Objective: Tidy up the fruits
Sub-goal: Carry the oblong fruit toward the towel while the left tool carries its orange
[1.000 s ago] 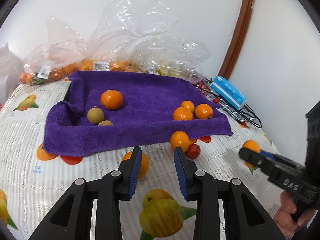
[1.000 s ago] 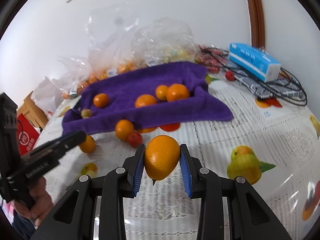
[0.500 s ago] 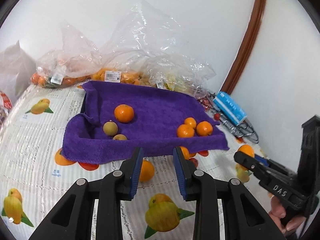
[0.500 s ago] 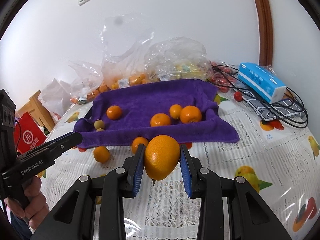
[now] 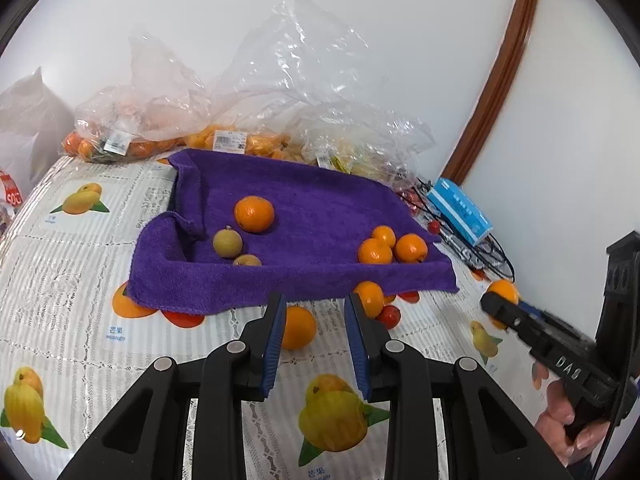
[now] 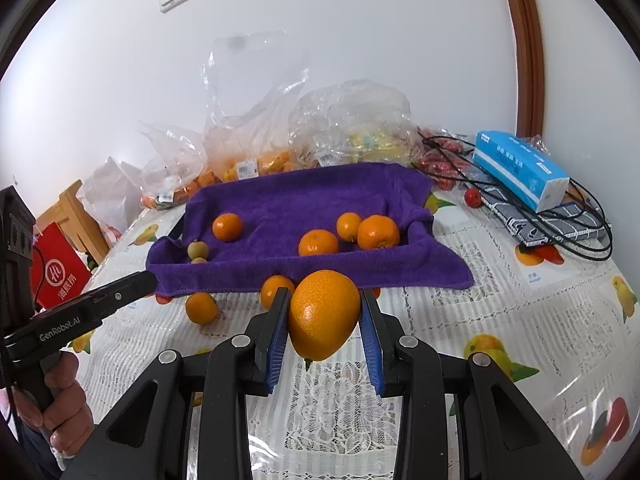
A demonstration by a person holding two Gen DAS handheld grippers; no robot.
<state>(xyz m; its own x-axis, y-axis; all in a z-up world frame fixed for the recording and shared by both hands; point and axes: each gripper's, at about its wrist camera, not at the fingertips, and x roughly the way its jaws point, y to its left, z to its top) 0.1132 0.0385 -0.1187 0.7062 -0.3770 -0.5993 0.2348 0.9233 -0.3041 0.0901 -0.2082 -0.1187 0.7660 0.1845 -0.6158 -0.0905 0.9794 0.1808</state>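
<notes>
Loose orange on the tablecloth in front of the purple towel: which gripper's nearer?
Left. The left gripper is open with the loose orange just beyond its fingertips. The right gripper, shut on another orange, is off to the right.

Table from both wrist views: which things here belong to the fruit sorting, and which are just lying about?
For the job:
- large orange clamped in the right gripper
- purple towel-lined tray
- loose orange on the tablecloth
- empty left gripper

Lying about:
- blue tissue box
- black cables
- red paper bag
</notes>
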